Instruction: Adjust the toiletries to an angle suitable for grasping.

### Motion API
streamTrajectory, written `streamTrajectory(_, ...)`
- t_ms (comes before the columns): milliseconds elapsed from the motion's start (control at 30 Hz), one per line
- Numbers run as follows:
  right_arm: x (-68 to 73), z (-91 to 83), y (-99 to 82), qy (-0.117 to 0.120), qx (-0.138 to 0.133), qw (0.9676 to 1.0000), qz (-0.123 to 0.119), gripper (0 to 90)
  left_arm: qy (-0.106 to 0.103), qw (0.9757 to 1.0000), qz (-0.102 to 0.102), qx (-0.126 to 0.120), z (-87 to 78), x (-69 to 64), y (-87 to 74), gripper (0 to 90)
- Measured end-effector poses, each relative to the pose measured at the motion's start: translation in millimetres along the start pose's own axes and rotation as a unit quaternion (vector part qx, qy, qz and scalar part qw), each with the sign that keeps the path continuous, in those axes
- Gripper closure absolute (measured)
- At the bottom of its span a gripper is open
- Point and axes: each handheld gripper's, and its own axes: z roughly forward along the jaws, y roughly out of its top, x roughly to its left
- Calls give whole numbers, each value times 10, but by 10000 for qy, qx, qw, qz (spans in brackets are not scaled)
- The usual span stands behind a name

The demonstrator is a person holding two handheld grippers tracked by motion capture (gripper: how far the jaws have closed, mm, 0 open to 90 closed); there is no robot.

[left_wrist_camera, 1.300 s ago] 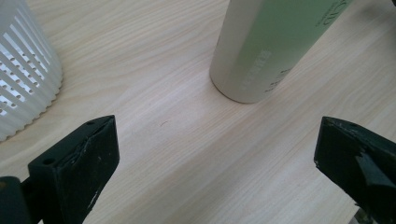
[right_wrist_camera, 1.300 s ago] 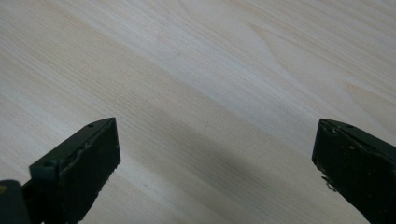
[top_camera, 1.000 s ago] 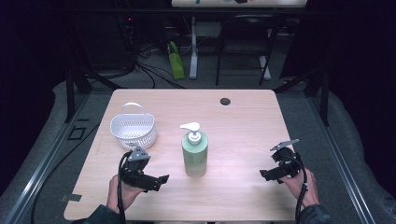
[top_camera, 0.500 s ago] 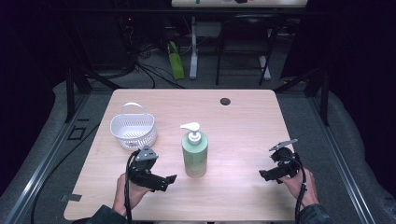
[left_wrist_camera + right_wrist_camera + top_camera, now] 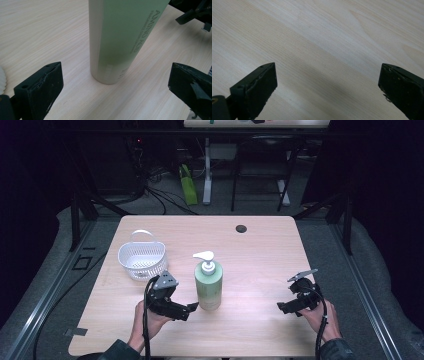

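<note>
1. Where the wooden table [image 5: 260,265] fills mid-frame in the high view: green pump bottle [image 5: 208,281] upright near centre, white pump head on top.
2. Left gripper [image 5: 186,310] low at the bottle's left, jaws spread wide, tips close to the base; contact impossible to judge from above.
3. Left gripper view: bottle [image 5: 120,37] between the two jaws, clear of both; top cut off by the frame, label lettering partly legible, small print too blurred.
4. White basket [image 5: 142,259] with handle behind the left gripper, apart from the bottle; contents not discernible.
5. Right gripper [image 5: 283,307] well to the right, jaws apart over bare wood, holding nothing.
6. Small dark round spot [image 5: 241,228] near far edge, nature unclear.
</note>
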Motion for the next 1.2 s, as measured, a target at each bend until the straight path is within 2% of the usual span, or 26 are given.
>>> streamTrajectory(533, -5, -3, 0, 7, -7, 10000, 6, 19, -35, 9994, 108, -325, 102, -62, 183, 0)
streamTrajectory(833, -12, 0, 0, 10, -5, 10000, -8, 20, 30, 9977, 100, -663, 169, -82, 303, 0)
streamTrajectory(1200, -14, -3, -2, 40, -17, 10000, 1, 22, 20, 9969, 106, -775, 307, -99, 419, 1)
